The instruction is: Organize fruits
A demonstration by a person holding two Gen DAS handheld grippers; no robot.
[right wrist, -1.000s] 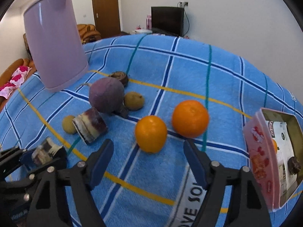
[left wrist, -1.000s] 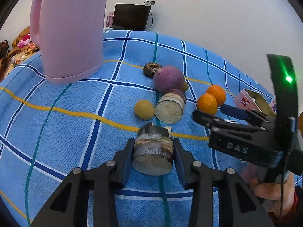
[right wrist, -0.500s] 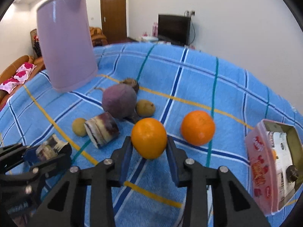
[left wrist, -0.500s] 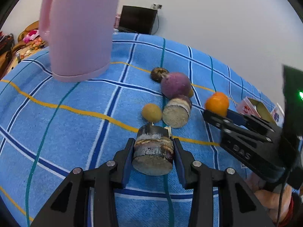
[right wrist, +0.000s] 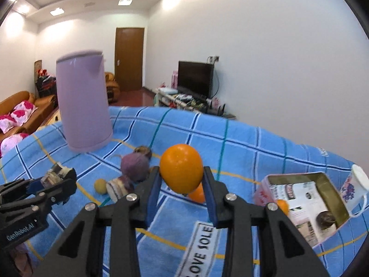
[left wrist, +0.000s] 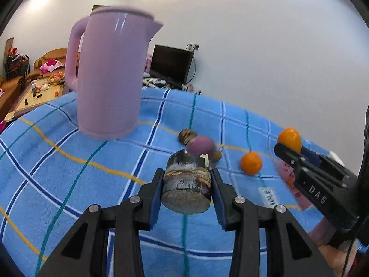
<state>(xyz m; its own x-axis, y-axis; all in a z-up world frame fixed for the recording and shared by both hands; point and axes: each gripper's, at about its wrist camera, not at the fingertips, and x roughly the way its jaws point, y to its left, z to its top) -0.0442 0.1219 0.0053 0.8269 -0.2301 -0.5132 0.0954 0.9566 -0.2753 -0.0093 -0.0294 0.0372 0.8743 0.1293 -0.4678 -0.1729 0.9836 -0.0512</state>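
Mid-carry: left gripper pinching sugarcane chunk, right gripper clamping orange. Next, probably (judging) release into tin box at four o'clock.

Pink electric kettle upright on blue plaid cloth. White floral mug beside the tin's far corner. Background: black TV, brown door, orange sofa.

surface: blue checked cloth | landmark: pink kettle | near it: purple round fruit, cane piece | well apart: orange, open tin box
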